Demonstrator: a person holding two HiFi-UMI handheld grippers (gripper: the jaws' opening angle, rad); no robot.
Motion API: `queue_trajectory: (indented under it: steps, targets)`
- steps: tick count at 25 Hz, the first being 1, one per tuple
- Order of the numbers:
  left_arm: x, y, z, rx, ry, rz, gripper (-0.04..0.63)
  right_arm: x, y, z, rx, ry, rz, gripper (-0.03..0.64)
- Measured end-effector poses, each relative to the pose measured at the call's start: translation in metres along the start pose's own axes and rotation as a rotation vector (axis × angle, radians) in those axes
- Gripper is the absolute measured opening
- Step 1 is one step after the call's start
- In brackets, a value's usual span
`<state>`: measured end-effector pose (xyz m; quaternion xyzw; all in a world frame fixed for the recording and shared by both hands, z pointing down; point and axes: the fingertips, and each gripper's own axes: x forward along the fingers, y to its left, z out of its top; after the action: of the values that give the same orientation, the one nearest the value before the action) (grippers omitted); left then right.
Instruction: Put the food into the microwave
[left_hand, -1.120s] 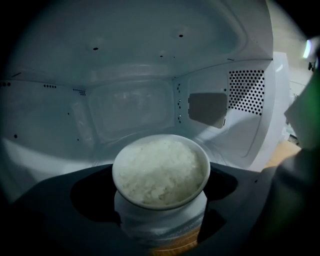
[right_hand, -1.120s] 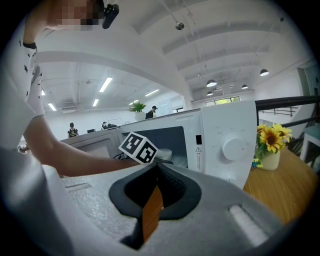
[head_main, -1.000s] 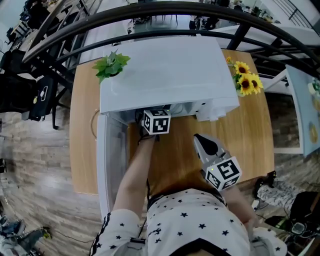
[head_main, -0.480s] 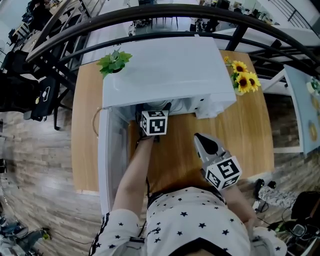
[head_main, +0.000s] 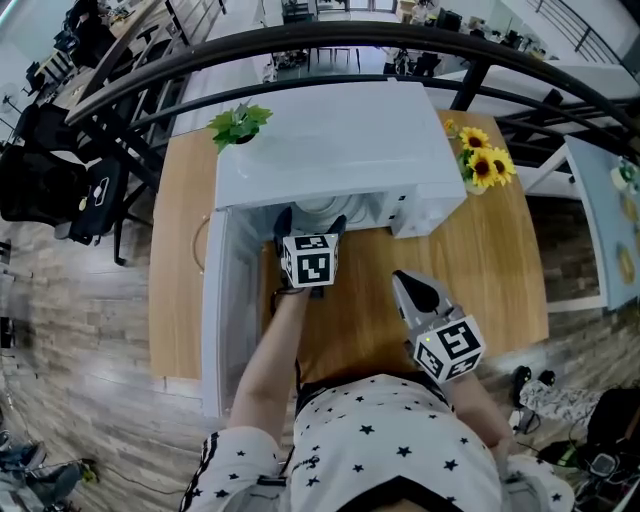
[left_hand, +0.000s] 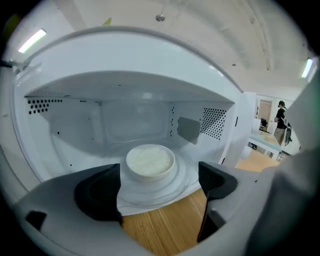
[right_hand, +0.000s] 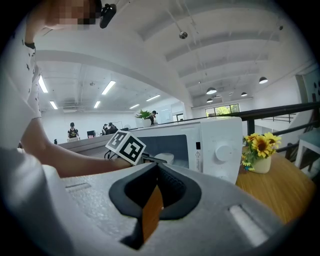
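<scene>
A white bowl of pale food (left_hand: 150, 161) sits on the round turntable inside the open white microwave (head_main: 330, 140). In the head view the bowl (head_main: 318, 206) shows just inside the cavity mouth. My left gripper (left_hand: 157, 192) is open in front of the cavity, its dark jaws apart, holding nothing and short of the bowl. From above, the left gripper (head_main: 311, 224) sits at the microwave's opening. My right gripper (head_main: 415, 292) is shut and empty over the wooden table, to the right of the left one. In the right gripper view, the right gripper (right_hand: 154, 196) points at the microwave (right_hand: 220, 145).
The microwave door (head_main: 228, 320) stands open toward me on the left, beside my left arm. A vase of sunflowers (head_main: 480, 165) stands at the table's right, a green plant (head_main: 240, 122) at the back left. Bare wooden table (head_main: 500, 270) lies right of the microwave.
My left gripper has drawn back a little toward me from the cavity, open, with the bowl left on the turntable. The right gripper has hardly moved.
</scene>
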<state>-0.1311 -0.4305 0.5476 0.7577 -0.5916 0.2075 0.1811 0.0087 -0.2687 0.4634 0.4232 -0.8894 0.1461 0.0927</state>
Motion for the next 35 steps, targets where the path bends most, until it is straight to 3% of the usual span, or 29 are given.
queue_trajectory:
  steps: [8, 13, 20, 35]
  targets:
    - [-0.05, -0.023, 0.01, -0.062, -0.077, -0.053, 0.47, -0.016, 0.011, 0.003, -0.021, -0.023, 0.017, 0.006]
    - [-0.083, -0.026, 0.016, -0.091, -0.131, 0.032, 0.23, -0.031, 0.013, 0.002, -0.035, -0.03, 0.026, 0.006]
    - [-0.126, -0.042, 0.006, -0.106, -0.172, 0.085, 0.048, -0.055, 0.013, -0.002, -0.037, -0.045, 0.039, 0.006]
    - [-0.215, -0.11, -0.049, -0.194, -0.166, 0.06, 0.014, -0.14, 0.027, -0.019, -0.044, -0.058, 0.093, 0.006]
